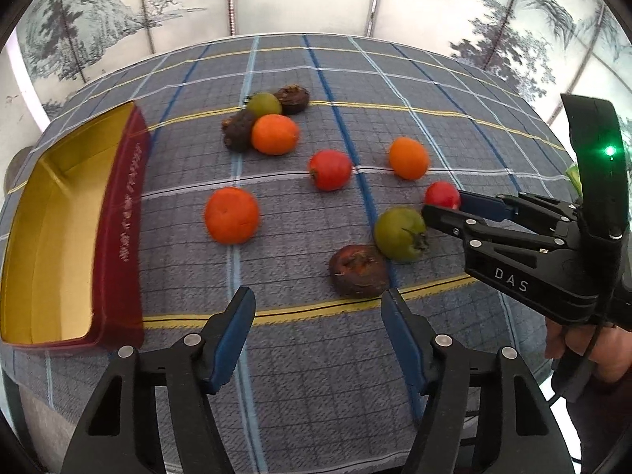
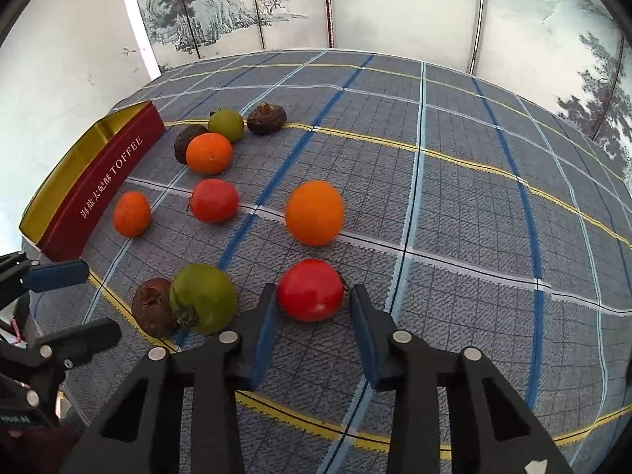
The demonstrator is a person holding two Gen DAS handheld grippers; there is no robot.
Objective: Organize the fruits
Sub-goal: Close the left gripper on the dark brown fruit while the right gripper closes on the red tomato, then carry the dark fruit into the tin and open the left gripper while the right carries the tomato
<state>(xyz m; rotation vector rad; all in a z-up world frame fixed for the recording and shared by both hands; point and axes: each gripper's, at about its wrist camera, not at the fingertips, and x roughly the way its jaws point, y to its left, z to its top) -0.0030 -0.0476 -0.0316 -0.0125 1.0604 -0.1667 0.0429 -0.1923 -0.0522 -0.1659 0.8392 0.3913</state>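
Bench (image 2: 474, 237) with a grey checked cover, blue, white and yellow lines across it. Fruit all over the left half.

Right hand-held gripper (image 2: 312, 288): closed on the near red fruit (image 2: 310, 296), one blue pad on each side of it, fruit down on the bench. Held from behind by a hand (image 1: 572, 351), seen from the left camera.

Left hand-held gripper (image 1: 316, 304): about half open, nothing in it, pads apart over bare cover. Just past its tips, the near brown fruit (image 1: 357, 270), not touched by the pads.

Touching that brown fruit on its right, the near green fruit (image 1: 399, 233), dry stalk showing. Near red fruit just right of the green one; touching or not, hard to tell.

Farther off, the big orange (image 2: 314, 213), alone. Left of it, the far red fruit (image 2: 213, 200), then the left orange (image 2: 131, 213), each apart from the rest.

At the far end, a little bunch of four, close together: an orange one (image 2: 208, 153) in front, a dark brown one (image 2: 187, 140) on its left, a small green one (image 2: 226, 124) behind, another dark brown one (image 2: 266, 118) on the right.

On the left edge, a long box (image 2: 106, 181), dark red outside with white writing, gold inside, open on top.

Behind the bench, a screen (image 2: 221, 12) painted with trees and hills.
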